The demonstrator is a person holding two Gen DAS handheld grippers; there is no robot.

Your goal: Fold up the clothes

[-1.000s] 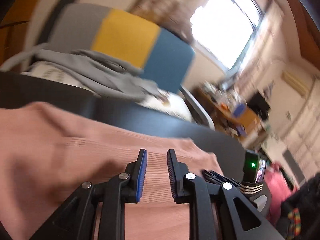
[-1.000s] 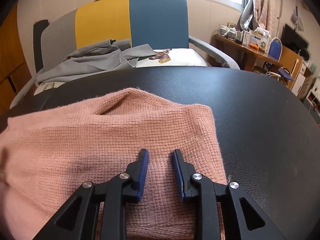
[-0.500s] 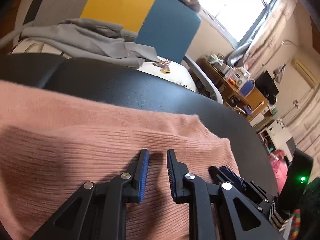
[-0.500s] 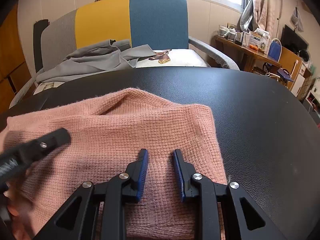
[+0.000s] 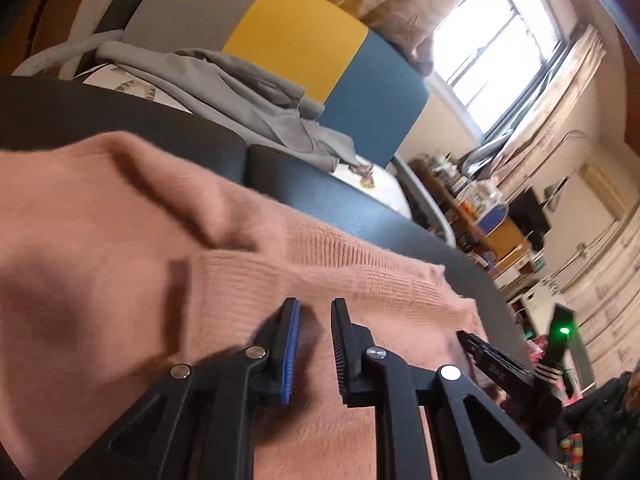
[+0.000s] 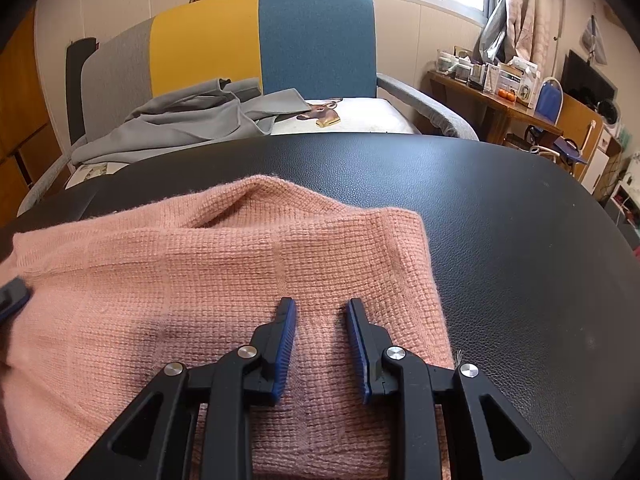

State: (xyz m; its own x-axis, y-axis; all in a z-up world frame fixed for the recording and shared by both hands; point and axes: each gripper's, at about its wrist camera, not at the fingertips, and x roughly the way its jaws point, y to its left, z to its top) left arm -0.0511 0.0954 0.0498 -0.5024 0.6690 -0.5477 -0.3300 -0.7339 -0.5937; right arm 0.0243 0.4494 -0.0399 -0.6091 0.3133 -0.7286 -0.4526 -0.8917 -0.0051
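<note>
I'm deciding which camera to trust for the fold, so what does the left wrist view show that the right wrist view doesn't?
Only the left wrist view shows the right gripper's black body with its green light, and a raised fold in the pink knitted sweater. Only the right wrist view shows the sweater's right edge lying on bare black table and the deer print on the chair seat. Both share the sweater, the grey garment on the grey, yellow and blue chair, and open jaws over the knit: left gripper, right gripper.
</note>
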